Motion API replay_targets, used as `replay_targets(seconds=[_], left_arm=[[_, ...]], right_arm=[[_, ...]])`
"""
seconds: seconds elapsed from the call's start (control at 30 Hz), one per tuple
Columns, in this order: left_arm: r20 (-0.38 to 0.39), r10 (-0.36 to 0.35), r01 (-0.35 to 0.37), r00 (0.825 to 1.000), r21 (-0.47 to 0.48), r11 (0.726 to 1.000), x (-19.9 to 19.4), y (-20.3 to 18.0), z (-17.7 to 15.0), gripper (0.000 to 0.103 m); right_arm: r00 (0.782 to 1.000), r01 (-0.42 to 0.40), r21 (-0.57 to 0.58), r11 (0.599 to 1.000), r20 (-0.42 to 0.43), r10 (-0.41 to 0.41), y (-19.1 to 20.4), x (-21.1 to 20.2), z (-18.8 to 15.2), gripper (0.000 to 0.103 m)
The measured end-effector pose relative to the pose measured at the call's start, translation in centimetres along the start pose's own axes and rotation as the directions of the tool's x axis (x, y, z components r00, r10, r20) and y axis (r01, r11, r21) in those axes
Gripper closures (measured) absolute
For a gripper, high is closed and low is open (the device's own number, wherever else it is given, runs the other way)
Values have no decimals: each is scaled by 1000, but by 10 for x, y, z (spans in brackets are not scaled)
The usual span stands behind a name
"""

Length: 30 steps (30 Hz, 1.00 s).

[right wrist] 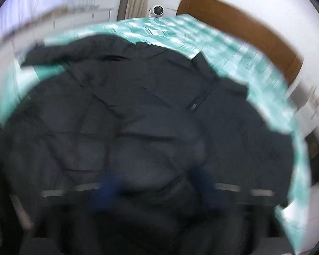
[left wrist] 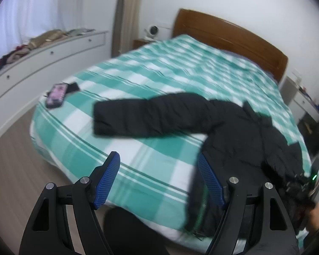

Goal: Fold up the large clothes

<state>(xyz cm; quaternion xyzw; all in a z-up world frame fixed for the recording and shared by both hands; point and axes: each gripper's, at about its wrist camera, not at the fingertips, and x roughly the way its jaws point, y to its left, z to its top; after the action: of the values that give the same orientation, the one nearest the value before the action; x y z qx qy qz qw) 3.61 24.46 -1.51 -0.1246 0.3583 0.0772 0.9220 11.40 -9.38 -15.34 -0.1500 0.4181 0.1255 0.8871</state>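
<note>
Blue-padded left gripper (left wrist: 157, 178) hangs w/ jaws apart, nothing between them, over the bed's (left wrist: 138, 68) near edge. Right gripper (right wrist: 157, 189) is blurred against the black puffer jacket (left wrist: 234, 127); can't tell if it's clamped. Jacket lies on the teal check cover, 1 sleeve (left wrist: 138, 116) stretched left. Likely step: spreading before fold 1. Next, prob. grab that sleeve cuff.

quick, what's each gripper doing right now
Left gripper: open, nothing between the pads, the bed below it.
Right gripper: blurred, low over the black jacket with fabric between its fingers; whether it grips cannot be told.
</note>
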Motion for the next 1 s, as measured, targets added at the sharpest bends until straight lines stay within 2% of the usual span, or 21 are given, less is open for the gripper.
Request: replay_targets(seconds=[0.03, 0.07, 0.13, 0.2, 0.3, 0.37, 0.43, 0.5, 0.57, 0.6, 0.63, 0.67, 0.7, 0.73, 0.77, 0.8, 0.83, 0.87, 0.9, 0.93, 1.0], left_arm=[[-9, -1, 1, 1000, 15, 1000, 3, -4, -1, 25], [-26, 3, -1, 1000, 45, 999, 10, -11, -4, 25], [-51, 2, 2, 999, 79, 997, 20, -21, -9, 25], [-77, -12, 19, 997, 100, 995, 28, -30, -12, 25], [-123, -22, 38, 992, 128, 991, 43, -42, -20, 25], [-157, -23, 47, 987, 145, 988, 55, -48, -26, 25], [-184, -24, 54, 983, 160, 986, 65, -53, -33, 25], [-216, -22, 62, 976, 181, 982, 75, -58, -40, 25], [-248, -3, 53, 969, 196, 979, 83, -60, -47, 25], [-260, -1, 55, 966, 198, 979, 86, -61, -51, 25], [-270, -3, 58, 963, 196, 979, 87, -61, -54, 25], [-283, -7, 63, 959, 191, 980, 89, -61, -57, 25], [-290, -9, 66, 957, 187, 980, 90, -61, -59, 25], [-301, -10, 68, 954, 182, 981, 92, -62, -61, 25], [-309, -9, 68, 951, 179, 981, 95, -64, -62, 25], [-312, -10, 69, 950, 178, 982, 96, -66, -62, 25], [-313, -14, 73, 950, 177, 982, 97, -68, -62, 25], [-313, -22, 81, 950, 176, 981, 97, -72, -62, 25], [-312, -26, 85, 950, 177, 981, 97, -75, -61, 25], [-308, -29, 87, 951, 177, 980, 95, -78, -61, 25], [-297, -32, 86, 954, 170, 982, 90, -79, -59, 25]], right_arm=[[999, -4, 37, 999, 32, 2, -9, -16, -1, 85], [997, -6, 85, 996, 76, 0, -22, -40, -4, 91], [984, 4, 197, 980, 172, -38, -56, -94, -12, 91], [966, 35, 296, 954, 236, -108, -90, -138, -20, 96], [905, 147, 493, 857, 282, -318, -166, -221, -57, 97], [854, 261, 574, 776, 238, -463, -210, -256, -83, 97], [783, 404, 636, 658, 131, -608, -258, -280, -117, 97], [718, 520, 668, 532, -4, -696, -300, -291, -152, 95], [693, 597, 654, 464, -128, -710, -322, -289, -179, 84], [702, 602, 653, 459, -160, -694, -323, -285, -188, 72], [725, 580, 662, 475, -155, -671, -319, -280, -194, 45], [763, 533, 672, 514, -119, -635, -307, -272, -198, 29], [814, 458, 683, 569, -65, -577, -293, -262, -201, 25], [877, 343, 698, 628, 1, -481, -280, -247, -203, 22], [935, 193, 716, 671, 74, -347, -271, -226, -203, 20], [969, 25, 728, 685, 152, -196, -262, -202, -202, 20], [974, -78, 732, 676, 200, -105, -255, -183, -199, 20], [965, -208, 740, 639, 262, 10, -249, -150, -193, 20], [953, -280, 756, 591, 293, 77, -247, -116, -187, 20], [946, -316, 776, 546, 300, 121, -250, -85, -181, 20], [951, -309, 836, 454, 270, 151, -261, -33, -176, 20]])
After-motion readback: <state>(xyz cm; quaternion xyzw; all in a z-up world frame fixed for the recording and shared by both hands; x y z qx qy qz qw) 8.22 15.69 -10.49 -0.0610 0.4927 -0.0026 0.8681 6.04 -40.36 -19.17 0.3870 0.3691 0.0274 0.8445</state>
